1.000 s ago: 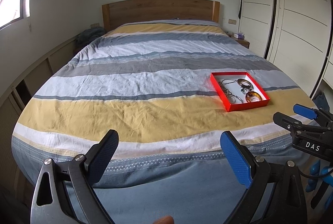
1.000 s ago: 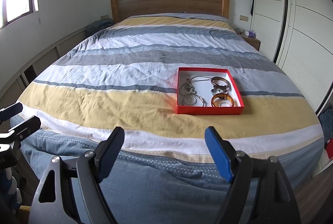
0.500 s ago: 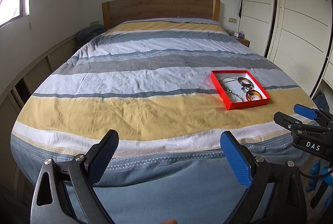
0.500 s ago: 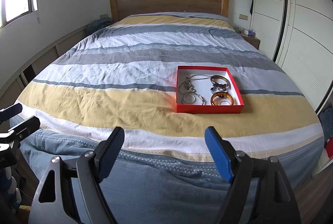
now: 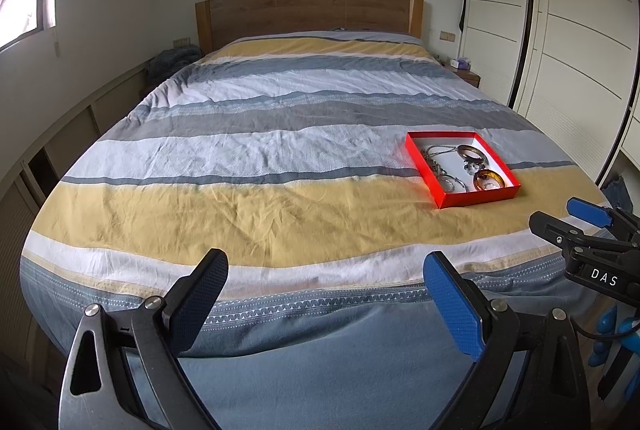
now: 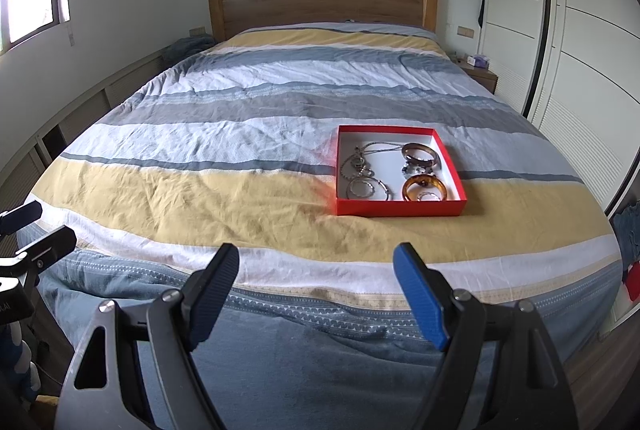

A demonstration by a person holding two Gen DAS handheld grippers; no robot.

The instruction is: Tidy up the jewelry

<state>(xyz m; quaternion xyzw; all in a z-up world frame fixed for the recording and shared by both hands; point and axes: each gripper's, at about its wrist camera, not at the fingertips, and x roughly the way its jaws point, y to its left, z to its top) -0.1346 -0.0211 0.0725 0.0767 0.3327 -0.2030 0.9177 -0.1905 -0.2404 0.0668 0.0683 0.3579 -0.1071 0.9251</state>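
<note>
Item 1: left gripper (image 5: 326, 294), nearest the lens in the left wrist view. 2 fingers spread wide, nothing between them, held off the foot of the bed.

Item 2: right gripper (image 6: 316, 282), nearest the lens in the right wrist view. 2 fingers spread wide, nothing between them, also off the foot of the bed. Its tips show at the right edge of the left wrist view, beside the left gripper.

Item 3: bed (image 6: 200, 198), covered by a striped duvet in blue, white, yellow and grey bands, lightly wrinkled.

Item 4: red box (image 6: 400, 208), shallow, open, white inside. It lies flat on the duvet across the yellow band and the blue-and-white one beyond it, on the right half of the bed, well apart from both grippers.

Item 5: contents of the box, lying loose:
- amber bangle (image 6: 425, 187), near right corner, with a small ring inside it.
- brown bracelet (image 6: 420, 152), far right.
- silver chain necklace (image 6: 360, 160), left side, tangled with a pendant.
- silver hoops (image 6: 366, 189), near left.

Item 6: wooden headboard (image 6: 322, 4), at the far end of the bed.

Item 7: white wardrobe (image 6: 560, 42), along the right wall, with a nightstand (image 6: 480, 74) beside the headboard.
</note>
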